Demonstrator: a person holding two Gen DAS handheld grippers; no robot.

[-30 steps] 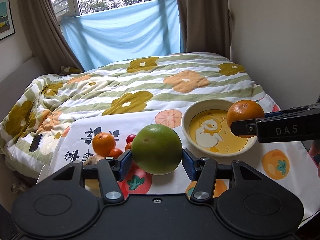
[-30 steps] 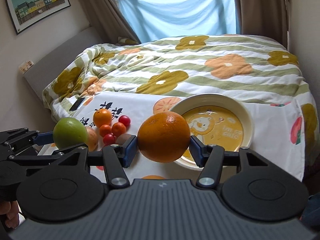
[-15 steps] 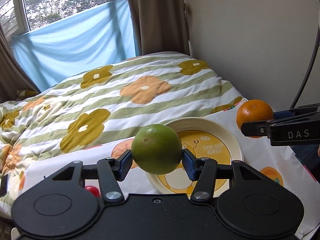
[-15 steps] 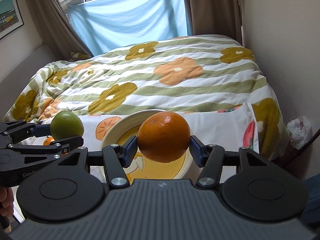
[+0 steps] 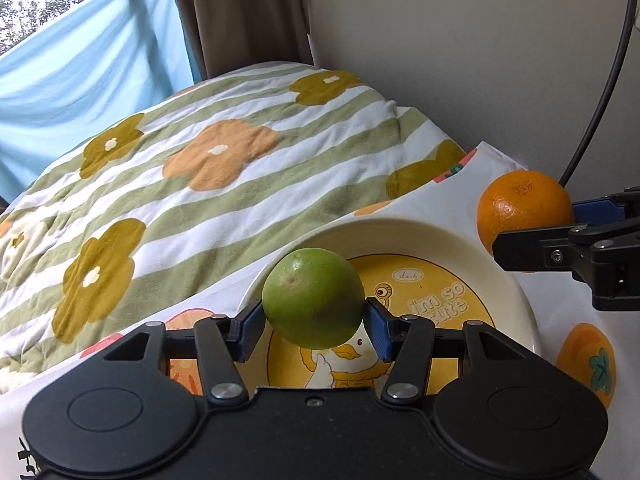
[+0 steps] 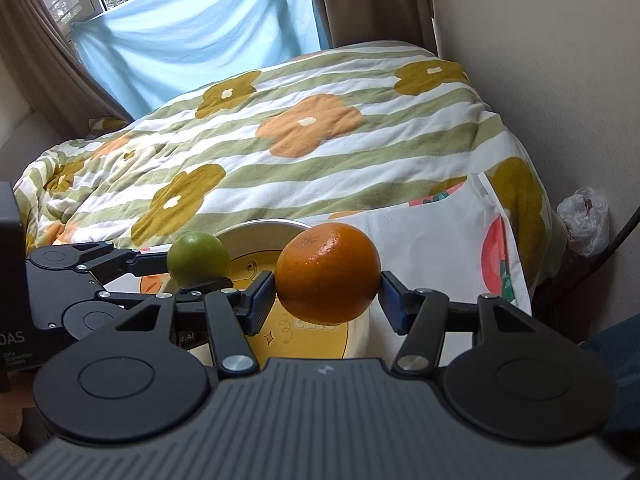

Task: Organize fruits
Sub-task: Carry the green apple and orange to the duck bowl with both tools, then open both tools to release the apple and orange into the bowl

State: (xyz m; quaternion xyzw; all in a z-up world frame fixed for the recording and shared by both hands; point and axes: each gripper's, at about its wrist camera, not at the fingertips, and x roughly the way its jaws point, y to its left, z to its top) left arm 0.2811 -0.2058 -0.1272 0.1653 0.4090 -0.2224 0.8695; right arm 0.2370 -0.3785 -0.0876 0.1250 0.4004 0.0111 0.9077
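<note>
Left tool [image 5: 314,326] pinching lime [image 5: 313,298], hovering it over bowl [image 5: 516,280] for clean drop. Right tool [image 6: 327,296] pinching orange [image 6: 328,273] at bowl's right rim, waiting clear so fruits aren't colliding.

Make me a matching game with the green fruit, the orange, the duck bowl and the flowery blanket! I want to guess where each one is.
Things:
1. green fruit
2. orange
3. duck bowl
4. flowery blanket

Places:
A. spread over the bed
B. in the right gripper
C. on the fruit-print cloth
D. in the left gripper

Pairs: 1-D, 2-B, 3-C, 4-A
</note>
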